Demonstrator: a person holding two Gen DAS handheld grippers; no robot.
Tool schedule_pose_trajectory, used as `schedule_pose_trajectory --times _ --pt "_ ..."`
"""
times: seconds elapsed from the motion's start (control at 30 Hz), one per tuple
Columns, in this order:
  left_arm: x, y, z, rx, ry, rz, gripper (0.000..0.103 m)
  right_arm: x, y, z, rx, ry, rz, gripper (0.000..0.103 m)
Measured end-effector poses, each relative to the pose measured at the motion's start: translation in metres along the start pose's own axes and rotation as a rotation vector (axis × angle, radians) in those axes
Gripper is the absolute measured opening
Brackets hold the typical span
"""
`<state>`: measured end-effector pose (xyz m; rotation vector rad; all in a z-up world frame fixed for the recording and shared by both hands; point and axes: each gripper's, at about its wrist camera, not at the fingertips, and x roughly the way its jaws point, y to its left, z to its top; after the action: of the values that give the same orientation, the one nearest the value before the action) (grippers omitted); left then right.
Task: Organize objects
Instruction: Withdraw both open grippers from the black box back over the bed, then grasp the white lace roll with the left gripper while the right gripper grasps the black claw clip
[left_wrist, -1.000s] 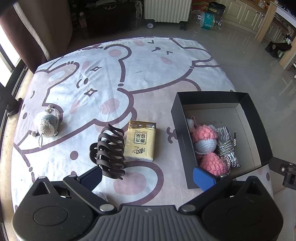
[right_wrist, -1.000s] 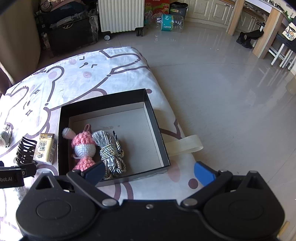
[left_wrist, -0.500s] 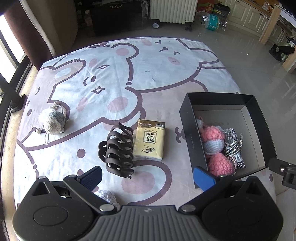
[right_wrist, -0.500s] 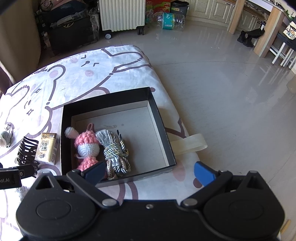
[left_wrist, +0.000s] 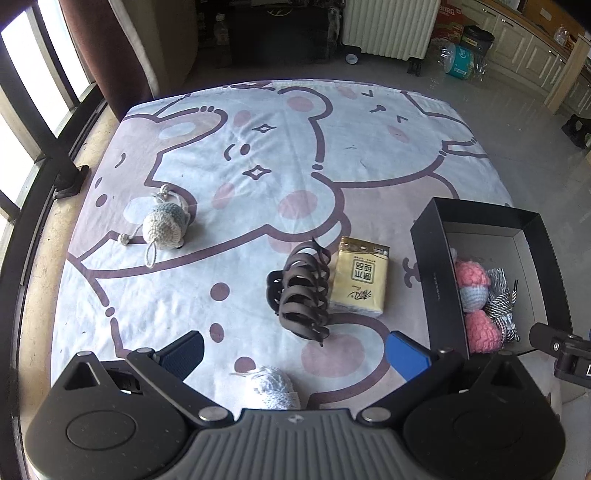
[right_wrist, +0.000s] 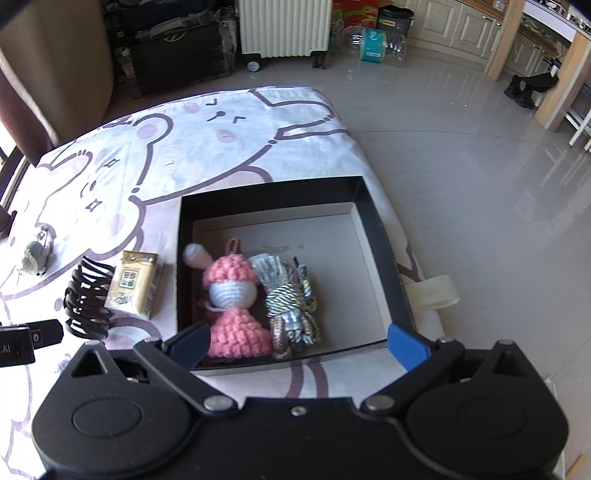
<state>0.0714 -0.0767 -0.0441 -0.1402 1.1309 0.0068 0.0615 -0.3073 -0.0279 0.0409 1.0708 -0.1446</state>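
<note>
Here, black box (right_wrist: 382, 258) on cartoon-print blanket (left_wrist: 280, 155) holds pink crochet doll (right_wrist: 231, 295), striped rope bundle (right_wrist: 291, 306). Beside box: tissue pack (left_wrist: 360, 282), dark claw clip (left_wrist: 303, 295). White knit item (left_wrist: 271, 386), perhaps yarn, under spread, empty left gripper (left_wrist: 293, 350). Right gripper (right_wrist: 297, 341) spread, empty.

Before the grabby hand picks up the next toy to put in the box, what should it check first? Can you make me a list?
1. Left gripper open and holding nothing: ok.
2. Right gripper open and holding nothing: ok.
3. Black box has bare floor left beside the pink doll and rope bundle: ok.
4. Hair claw in front of the left gripper, nothing on top: ok.
5. Hair claw apart from the tissue pack: cannot tell.
6. White knitted toy fully seen: not ok, partly hidden.
</note>
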Motion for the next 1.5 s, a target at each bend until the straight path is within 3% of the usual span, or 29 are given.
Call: schedule_pose_trajectory --times 0.9,1.5 --pt "-0.018 0.081 -0.023 -0.130 -0.011 0.033 0.103 -0.007 0.073 -0.002 -0.118 -0.005 0.081 0.103" --pt "-0.016 0.088 -0.028 -0.114 -0.003 0.034 0.103 -0.005 0.090 -0.002 -0.143 -0.007 0.094 0.103"
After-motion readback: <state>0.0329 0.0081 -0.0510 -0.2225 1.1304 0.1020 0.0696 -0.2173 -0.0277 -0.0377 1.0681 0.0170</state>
